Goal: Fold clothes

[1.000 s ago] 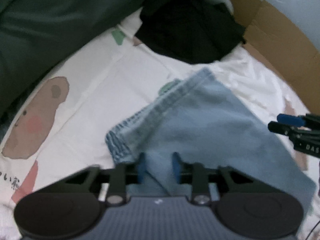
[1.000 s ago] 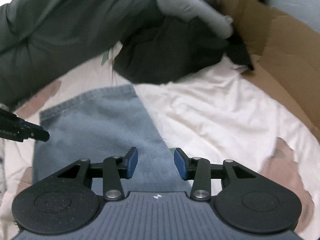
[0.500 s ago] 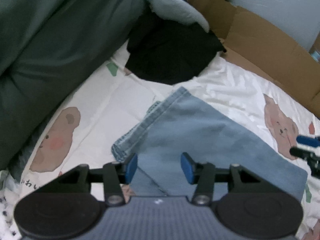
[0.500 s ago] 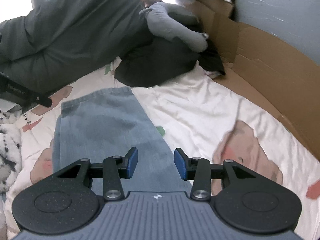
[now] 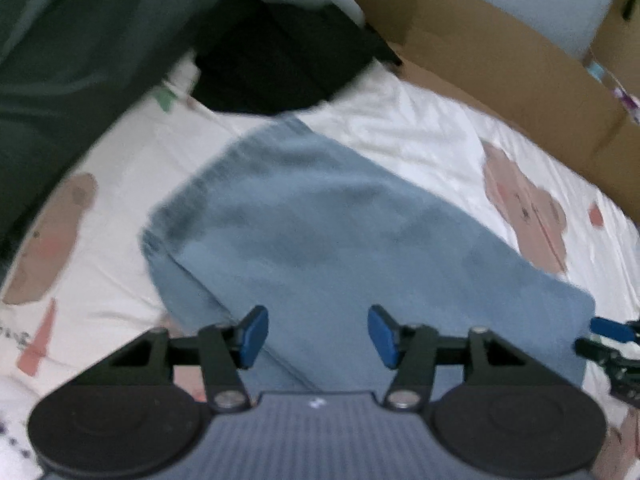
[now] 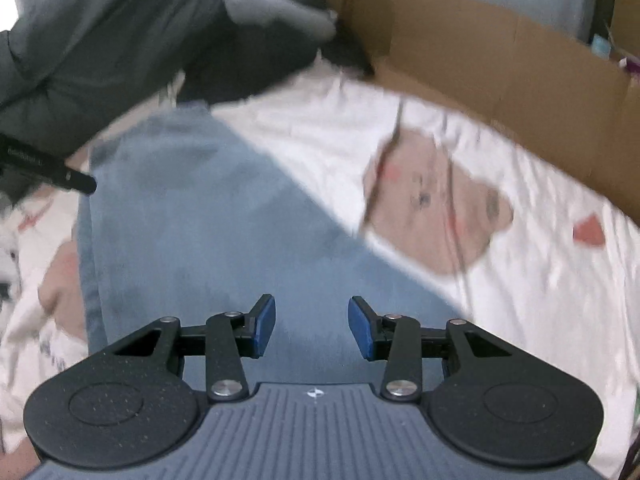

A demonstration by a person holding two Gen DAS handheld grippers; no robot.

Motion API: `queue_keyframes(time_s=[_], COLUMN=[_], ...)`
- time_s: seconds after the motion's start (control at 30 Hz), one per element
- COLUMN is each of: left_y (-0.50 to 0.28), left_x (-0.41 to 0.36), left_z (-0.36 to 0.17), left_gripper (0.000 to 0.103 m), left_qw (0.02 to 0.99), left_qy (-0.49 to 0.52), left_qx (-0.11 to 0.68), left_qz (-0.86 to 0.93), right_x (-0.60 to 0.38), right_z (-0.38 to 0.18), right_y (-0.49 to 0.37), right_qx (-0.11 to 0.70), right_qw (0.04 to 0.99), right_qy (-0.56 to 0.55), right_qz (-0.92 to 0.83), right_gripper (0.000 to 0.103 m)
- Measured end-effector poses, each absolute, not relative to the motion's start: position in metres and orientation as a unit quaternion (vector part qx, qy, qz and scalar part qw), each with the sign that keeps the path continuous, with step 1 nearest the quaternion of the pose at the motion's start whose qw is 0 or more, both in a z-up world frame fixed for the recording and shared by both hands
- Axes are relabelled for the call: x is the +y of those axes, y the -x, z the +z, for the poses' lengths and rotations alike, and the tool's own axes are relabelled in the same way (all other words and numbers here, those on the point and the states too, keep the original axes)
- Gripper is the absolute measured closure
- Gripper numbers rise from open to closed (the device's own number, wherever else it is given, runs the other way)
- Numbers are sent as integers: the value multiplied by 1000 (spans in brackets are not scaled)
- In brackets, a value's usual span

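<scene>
Your left claw (image 5: pixel 318 334) is opening above the blue jeans (image 5: pixel 320 232), holding nothing. Your right claw (image 6: pixel 311 327) stands apart, empty. Its side lettering is too blurry to read.

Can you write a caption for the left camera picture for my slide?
Left hand-held gripper, jaws opening with nothing pinched, above folded light-blue denim jeans lying on a white bear-print bedsheet.

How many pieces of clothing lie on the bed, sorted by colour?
Blue: 1, the folded jeans
Black: 1, the black garment
Dark green: 1, the green garment
Grey: 1, the grey garment
Total: 4
</scene>
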State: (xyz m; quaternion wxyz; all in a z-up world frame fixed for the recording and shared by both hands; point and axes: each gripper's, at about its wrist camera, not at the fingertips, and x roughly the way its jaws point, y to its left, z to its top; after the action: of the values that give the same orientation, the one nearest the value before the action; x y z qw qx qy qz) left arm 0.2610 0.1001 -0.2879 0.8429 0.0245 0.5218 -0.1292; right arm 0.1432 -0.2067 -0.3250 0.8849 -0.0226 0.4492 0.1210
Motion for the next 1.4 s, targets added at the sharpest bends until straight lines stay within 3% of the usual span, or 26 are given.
queue_keyframes(time_s=[0.4,0.8,1.1,1.4], left_y=[-243,-251,-253,-252], left_x=[57,56,63,63], left_z=[-311,-326,-321,-334], left_gripper=[45,46,64,70], left_qw=[811,803,810,806], left_qy=[-75,-110,-103,-89], left_qx=[550,559,549,555], left_qz=[-184,-176,-180,-186], right_x=[-203,-191,-197,-196], right_z=[-355,-350,-359,-382], right_y=[-71,-49,-57,-54], right_qx=[506,507,501,509], right_qw=[852,849,856,849], right_qy=[42,46,7,-18], right_qz=[127,139,127,137], right_gripper=[56,56,56,55])
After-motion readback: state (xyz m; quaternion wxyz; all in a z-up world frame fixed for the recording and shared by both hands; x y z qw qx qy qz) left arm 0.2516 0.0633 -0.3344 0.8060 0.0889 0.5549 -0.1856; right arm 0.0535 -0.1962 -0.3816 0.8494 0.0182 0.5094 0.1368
